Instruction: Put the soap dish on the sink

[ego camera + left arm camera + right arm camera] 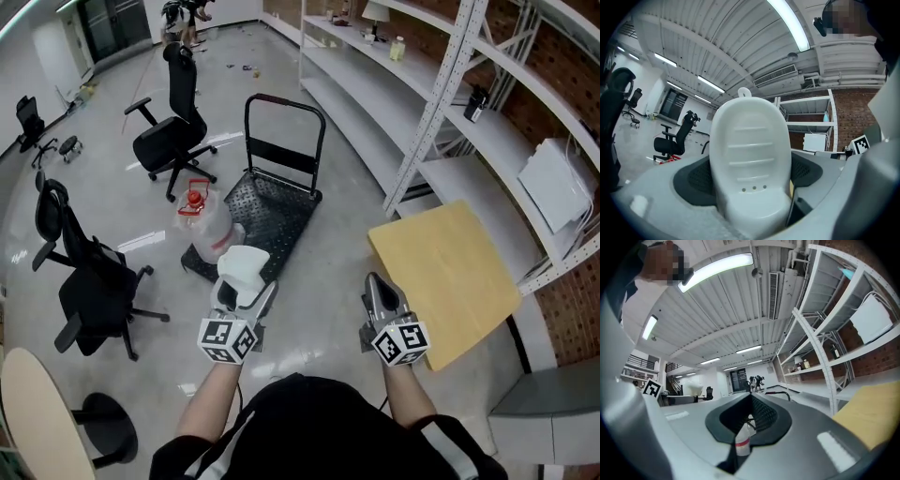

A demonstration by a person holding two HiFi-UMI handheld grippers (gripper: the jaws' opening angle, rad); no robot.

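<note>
The left gripper point(242, 287) has its jaws pressed in on both sides of the white soap dish point(750, 159). The dish stands upright between the dark pads point(693, 180), with its ribbed hollow and three small holes facing the camera. The right gripper point(381, 292) has its jaws drawn together, tips meeting, with nothing held between them. Both grippers are held out in front of the person, level with each other and apart, above a pale glossy floor point(319, 309). In the head view the dish sits over the near edge of a black cart point(272, 206), and a clear jug point(202, 217) with a red cap is just beside it. A tan board point(450, 272) lies to the right, against a grey shelving rack point(441, 103). Black office chairs point(173, 131) stand to the left
</note>
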